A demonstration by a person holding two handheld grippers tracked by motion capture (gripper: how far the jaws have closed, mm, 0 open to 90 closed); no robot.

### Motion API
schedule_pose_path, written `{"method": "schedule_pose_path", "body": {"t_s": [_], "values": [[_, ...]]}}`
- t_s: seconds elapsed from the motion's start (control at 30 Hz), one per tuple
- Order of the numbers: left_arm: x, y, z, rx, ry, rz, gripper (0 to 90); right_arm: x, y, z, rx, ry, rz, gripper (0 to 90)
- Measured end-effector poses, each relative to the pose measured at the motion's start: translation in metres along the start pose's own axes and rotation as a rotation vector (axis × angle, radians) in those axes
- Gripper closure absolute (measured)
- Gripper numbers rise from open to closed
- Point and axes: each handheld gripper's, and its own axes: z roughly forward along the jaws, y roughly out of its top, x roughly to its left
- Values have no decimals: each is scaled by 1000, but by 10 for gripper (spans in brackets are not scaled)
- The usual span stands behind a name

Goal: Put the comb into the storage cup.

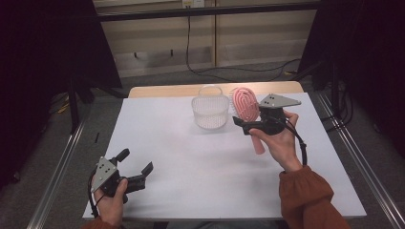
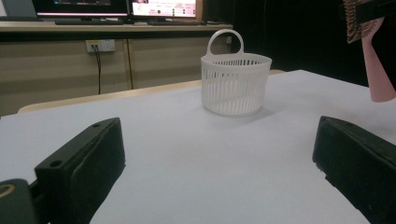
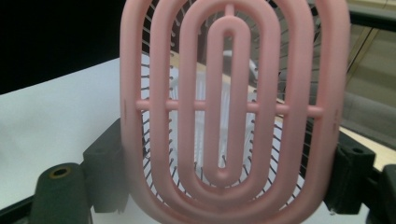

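Brush (image 1: 245, 104): pink, vented, stiff, light; right of basket (image 1: 210, 112).
Right gripper (image 1: 251, 124): pinching brush at neck.
Left gripper (image 1: 136, 165): spread, empty.
Hold: neck, not bristles.

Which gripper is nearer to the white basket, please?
The right. The right gripper, shut on the pink brush, is lifted just beside the basket; the left gripper sits open, far back at the table's near left corner.
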Motion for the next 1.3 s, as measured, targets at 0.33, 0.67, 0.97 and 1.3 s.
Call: {"method": "schedule_pose_path", "body": {"t_s": [0.33,0.67,0.97,1.3], "values": [[0,0,0,-2,-1,0,23,-1,8,7,-67,14,15,192],[0,1,0,-6,-1,-5,23,-2,24,12,-117,14,17,192],[0,1,0,-7,2,-5,23,-1,39,19,-165,17,13,192],[0,1,-1,-18,7,-19,23,-4,56,31,-183,3,-7,192]]}}
